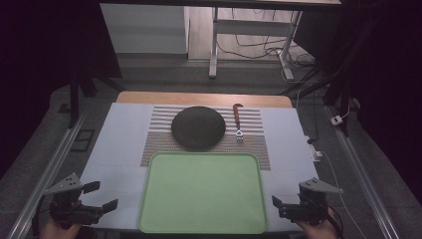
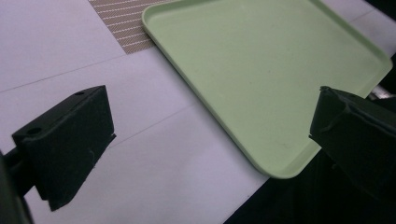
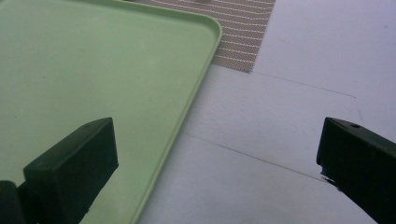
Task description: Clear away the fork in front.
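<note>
We hold both sets of jaws wide and empty: the left gripper [image 1: 94, 196] hovers off the near left corner of the green tray [image 1: 164, 209], the right gripper [image 1: 286, 205] off its near right corner, likely so either can reach in. Beyond the tray, the dark round plate [image 1: 198, 127] and the brown-handled fork [image 1: 238, 122] lie on the striped placemat [image 1: 159, 137], seemingly awaiting transfer.

Left tongs [image 1: 102, 195] jaws spread wide, right tongs [image 1: 276, 205] likewise, both empty
</note>
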`<state>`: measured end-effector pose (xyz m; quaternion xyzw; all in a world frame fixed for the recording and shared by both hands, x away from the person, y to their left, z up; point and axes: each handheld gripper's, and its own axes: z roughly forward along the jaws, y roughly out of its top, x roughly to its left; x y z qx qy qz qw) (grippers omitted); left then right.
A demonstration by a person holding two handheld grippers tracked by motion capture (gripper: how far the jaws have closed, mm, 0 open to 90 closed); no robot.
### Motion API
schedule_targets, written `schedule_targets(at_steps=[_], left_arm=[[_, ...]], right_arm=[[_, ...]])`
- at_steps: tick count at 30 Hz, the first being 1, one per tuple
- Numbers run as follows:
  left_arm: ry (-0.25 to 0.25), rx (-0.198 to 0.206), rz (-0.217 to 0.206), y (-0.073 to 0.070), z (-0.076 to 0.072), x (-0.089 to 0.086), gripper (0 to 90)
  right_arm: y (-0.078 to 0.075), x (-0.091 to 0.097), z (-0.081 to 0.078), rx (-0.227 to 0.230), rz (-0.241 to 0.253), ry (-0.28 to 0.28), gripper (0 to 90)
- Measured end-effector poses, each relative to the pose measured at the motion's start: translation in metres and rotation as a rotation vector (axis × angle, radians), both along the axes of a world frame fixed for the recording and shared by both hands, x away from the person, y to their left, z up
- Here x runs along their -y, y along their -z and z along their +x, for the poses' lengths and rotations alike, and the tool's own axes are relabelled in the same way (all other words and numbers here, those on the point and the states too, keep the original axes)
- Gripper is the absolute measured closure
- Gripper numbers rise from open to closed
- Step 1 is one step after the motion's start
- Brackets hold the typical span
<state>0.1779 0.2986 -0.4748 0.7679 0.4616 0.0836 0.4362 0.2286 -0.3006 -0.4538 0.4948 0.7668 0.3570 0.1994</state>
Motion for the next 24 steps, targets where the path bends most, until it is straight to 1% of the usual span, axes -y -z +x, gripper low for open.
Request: schedule_targets(at_steps=[1,2,3,8,11,15,17,24], left_arm=[[0.002,0.002,0.022,-0.0003,-0.0006,0.0027,0.0],[0.002,0.002,0.022,-0.0003,-0.0006,0.0027,0.0],[0.003,0.002,0.031,-0.0003,-0.0004,0.0033,0.0],[0.006,-0.01,0.032,0.0003,0.0012,0.0032,0.0],[0.009,-0.01,0.046,0.0001,0.0013,0.0049,0.0],[0.016,-0.012,0.042,-0.0002,0.0013,0.0059,0.0],[0.012,-0.013,0.046,0.0,0.0016,0.0062,0.0],[0.005,-0.028,0.037,0.0007,0.0029,0.005,0.0]], right_arm=[[-0.0002,0.0004,-0.0003,0.001,0.007,-0.005,0.0],[-0.0004,0.0006,-0.0004,-0.001,0.009,-0.007,0.0],[-0.0003,0.0006,-0.0001,-0.003,0.009,-0.011,0.0],[0.0002,-0.0001,0.0009,-0.013,0.011,-0.024,0.0],[0.0003,0.0003,0.0013,-0.016,0.014,-0.026,0.0],[0.0003,0.0001,0.0013,-0.016,0.013,-0.028,0.0],[0.0003,-0.0003,0.0012,-0.015,0.01,-0.028,0.0],[0.0002,-0.0012,0.0014,-0.018,0.008,-0.04,0.0]])
